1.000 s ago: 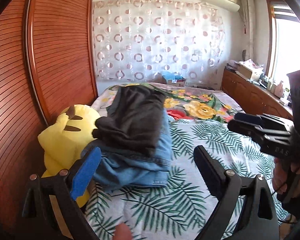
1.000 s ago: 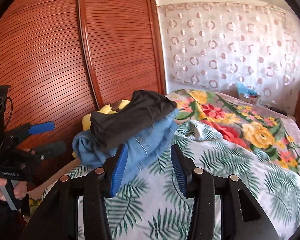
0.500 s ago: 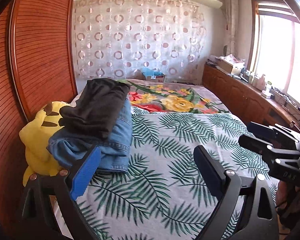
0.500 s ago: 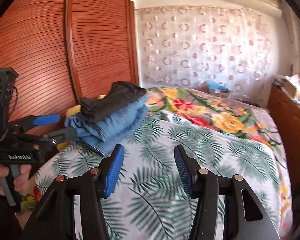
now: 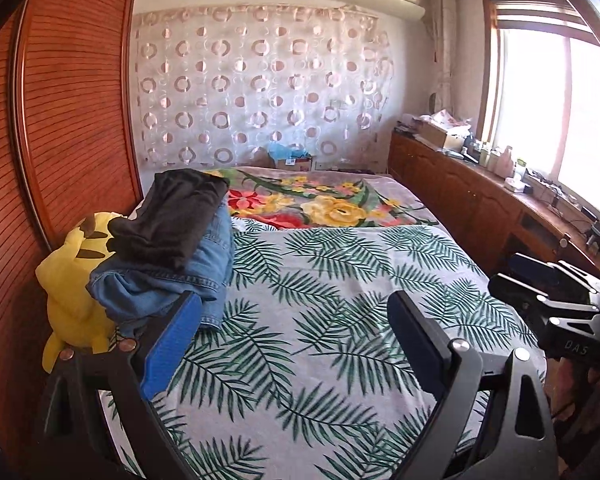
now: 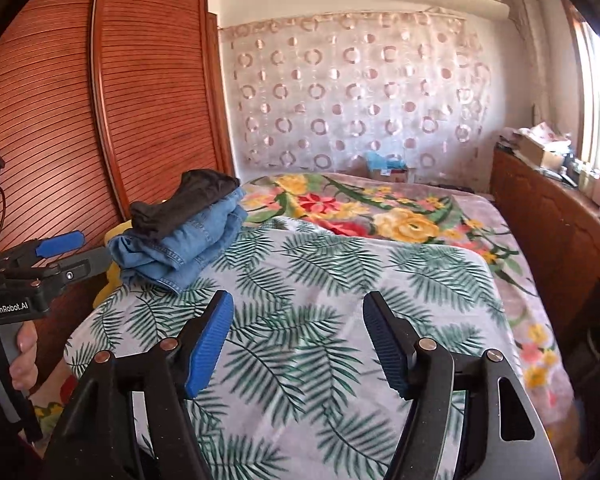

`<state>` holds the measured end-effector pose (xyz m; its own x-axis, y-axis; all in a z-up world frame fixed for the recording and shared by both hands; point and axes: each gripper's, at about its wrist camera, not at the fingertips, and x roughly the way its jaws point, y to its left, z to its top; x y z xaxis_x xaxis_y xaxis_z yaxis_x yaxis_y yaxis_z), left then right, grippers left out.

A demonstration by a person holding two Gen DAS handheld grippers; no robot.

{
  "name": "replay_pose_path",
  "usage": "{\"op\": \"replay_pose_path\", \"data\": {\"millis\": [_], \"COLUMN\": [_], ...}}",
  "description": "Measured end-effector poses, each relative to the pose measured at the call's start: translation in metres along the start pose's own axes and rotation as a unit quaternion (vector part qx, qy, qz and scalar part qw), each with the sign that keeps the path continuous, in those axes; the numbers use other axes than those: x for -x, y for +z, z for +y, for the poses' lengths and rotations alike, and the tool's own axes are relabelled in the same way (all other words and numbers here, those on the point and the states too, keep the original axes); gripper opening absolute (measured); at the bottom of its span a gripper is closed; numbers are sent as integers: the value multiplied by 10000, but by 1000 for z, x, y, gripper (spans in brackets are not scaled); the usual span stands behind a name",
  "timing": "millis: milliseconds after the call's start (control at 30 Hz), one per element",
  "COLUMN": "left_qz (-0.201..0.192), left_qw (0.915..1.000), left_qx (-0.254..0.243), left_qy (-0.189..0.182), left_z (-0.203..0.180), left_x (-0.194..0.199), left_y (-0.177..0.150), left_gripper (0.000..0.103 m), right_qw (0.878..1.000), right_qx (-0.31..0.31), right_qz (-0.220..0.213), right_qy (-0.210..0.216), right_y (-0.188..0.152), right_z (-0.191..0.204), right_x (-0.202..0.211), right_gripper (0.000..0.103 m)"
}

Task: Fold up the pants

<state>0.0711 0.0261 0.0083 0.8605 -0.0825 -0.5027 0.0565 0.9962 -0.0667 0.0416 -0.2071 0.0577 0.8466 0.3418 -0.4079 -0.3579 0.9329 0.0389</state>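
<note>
Folded blue jeans (image 5: 168, 280) (image 6: 188, 244) lie at the bed's left edge with folded black pants (image 5: 176, 216) (image 6: 184, 200) stacked on top. My left gripper (image 5: 296, 328) (image 6: 76, 250) hangs open over the palm-leaf sheet, right of the stack, with nothing between its fingers. My right gripper (image 6: 298, 328) (image 5: 520, 276) is farther right, also above the sheet, its jaws opening wide and nothing between them. Neither gripper touches the clothes.
A yellow plush toy (image 5: 68, 280) sits under the stack against the wooden sliding wardrobe (image 5: 60, 120). A floral blanket (image 5: 320, 204) covers the far half of the bed. A wooden counter (image 5: 480, 200) with clutter runs along the right under the window.
Both grippers have drawn back and to the right, away from the stacked pants. The right gripper's jaws have spread wider. The stack has stayed in place.
</note>
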Motion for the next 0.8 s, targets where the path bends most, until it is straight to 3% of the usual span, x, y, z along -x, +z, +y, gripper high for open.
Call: {"op": "replay_pose_path", "data": {"millis": [300,800], "left_qz": [-230,-524], "left_qw": [9997,9985], "left_qx": [-78,-174], "left_qy": [-27,-47], "left_z": [-27,-51], "left_x": [28,58], "left_y": [10,13], "left_gripper": [94,94], "right_qw": [9994,9961], "right_qx": [-17,-191], "right_qz": [-185,-577], "right_qy": [-290,-632], "right_y": [-1,-19], "right_z": [15,27], "right_x": [36,61], "right_gripper": [69,71]}}
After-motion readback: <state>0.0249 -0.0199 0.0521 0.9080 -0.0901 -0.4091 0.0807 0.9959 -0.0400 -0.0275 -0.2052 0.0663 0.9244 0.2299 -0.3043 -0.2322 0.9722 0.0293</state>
